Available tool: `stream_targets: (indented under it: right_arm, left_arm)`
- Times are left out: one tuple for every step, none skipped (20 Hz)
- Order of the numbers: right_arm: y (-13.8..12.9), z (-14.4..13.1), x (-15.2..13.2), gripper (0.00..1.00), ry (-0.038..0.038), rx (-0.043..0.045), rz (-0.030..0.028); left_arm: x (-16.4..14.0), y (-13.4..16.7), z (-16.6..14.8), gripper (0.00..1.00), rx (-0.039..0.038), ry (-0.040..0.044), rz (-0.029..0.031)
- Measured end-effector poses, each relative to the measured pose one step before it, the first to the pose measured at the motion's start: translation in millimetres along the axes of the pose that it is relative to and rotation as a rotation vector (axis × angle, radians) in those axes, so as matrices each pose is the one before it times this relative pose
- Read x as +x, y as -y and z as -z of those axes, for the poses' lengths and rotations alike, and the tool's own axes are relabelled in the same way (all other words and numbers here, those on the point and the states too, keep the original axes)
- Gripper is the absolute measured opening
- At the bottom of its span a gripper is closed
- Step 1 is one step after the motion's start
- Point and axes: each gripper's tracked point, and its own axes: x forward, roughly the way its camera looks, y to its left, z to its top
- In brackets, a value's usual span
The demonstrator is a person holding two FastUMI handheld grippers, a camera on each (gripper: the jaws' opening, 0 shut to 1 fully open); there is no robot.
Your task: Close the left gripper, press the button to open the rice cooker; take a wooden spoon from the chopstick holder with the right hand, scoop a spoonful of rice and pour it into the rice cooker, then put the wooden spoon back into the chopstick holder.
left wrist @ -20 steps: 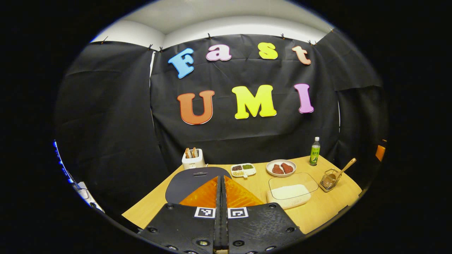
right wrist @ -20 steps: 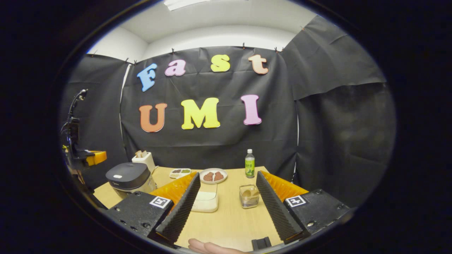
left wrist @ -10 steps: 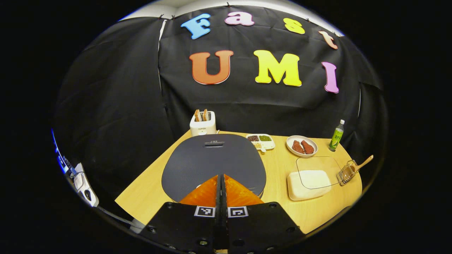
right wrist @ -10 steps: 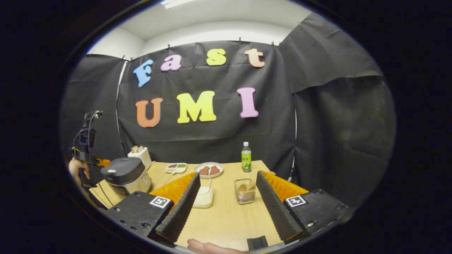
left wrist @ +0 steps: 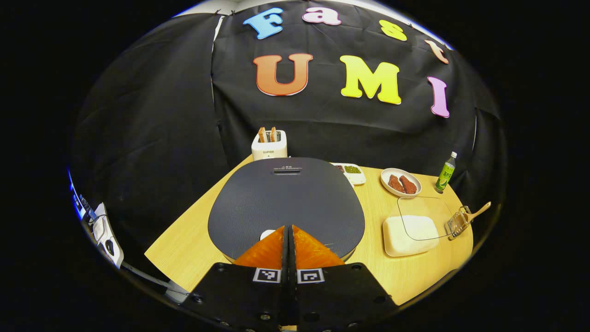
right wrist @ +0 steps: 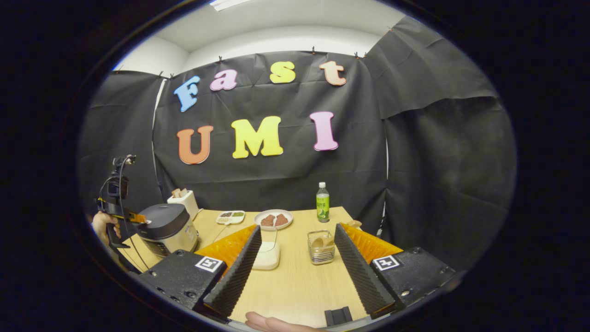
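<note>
Rice cooker (left wrist: 286,203) sits lid down at the table's (right wrist: 295,286) near left; your left gripper (left wrist: 288,235), fingers pressed together, hovers at its white button (left wrist: 266,234). Your right gripper (right wrist: 297,258) gapes wide, empty.

A staged recording booth dressed as a kitchen: black cloth walls (right wrist: 442,152) clipped up under a white ceiling (right wrist: 286,23) enclose one wooden counter (right wrist: 295,281) carrying a rice cooker (right wrist: 167,227), toaster (left wrist: 269,145) and plated food (left wrist: 401,182).
</note>
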Motion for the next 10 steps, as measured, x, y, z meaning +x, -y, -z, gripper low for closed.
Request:
stream_targets:
  right_arm:
    - [-1.31,0.18,-0.29,1.0,-0.0007,-0.00085,-0.00131]
    - [-2.33,1.67,0.35,1.0,-0.00295,0.00022,-0.0038]
    - [-1.53,1.54,-0.16,1.0,-0.00336,0.00009,-0.00408]
    - [-1.57,1.49,0.99,1.0,-0.00282,-0.0008,-0.00229]
    - [-0.54,1.67,0.2,1.0,-0.00317,-0.00061,-0.00031]
    - [-0.78,2.68,-0.22,1.0,-0.00432,-0.00079,-0.00197]
    - [-0.9,1.53,-0.22,1.0,-0.00446,0.001,-0.0023]
    - [-0.23,1.63,-0.64,1.0,-0.00361,0.00132,-0.00224]
    - [-0.13,-0.17,-0.62,1.0,-0.00019,0.00154,-0.00128]
    - [2.63,0.93,0.05,1.0,0.00026,0.00259,0.0025]
  left_arm:
    - [-0.54,-0.81,0.6,0.0,-0.00512,0.00235,-0.00122]
    - [2.05,0.45,1.99,0.0,0.00341,-0.00984,-0.00009]
    - [-0.67,-0.5,0.75,0.0,0.00272,-0.00138,0.00051]
    - [0.17,0.14,1.96,0.0,0.01137,-0.00524,0.00056]
    - [0.41,1.4,4.3,0.0,0.01284,-0.0168,0.00463]
    - [1.18,-0.97,-3.47,0.0,-0.00393,0.0193,0.00618]
    - [-1.58,-1.81,0.65,0.0,-0.0089,-0.00435,0.0049]
    - [0.89,-0.47,-0.93,0.0,-0.01632,-0.00748,0.00497]
    - [-2.27,-1.12,-3.69,0.0,-0.0059,0.01504,0.00197]
    - [-0.64,1.53,-3.09,0.0,-0.00256,0.01922,0.00274]
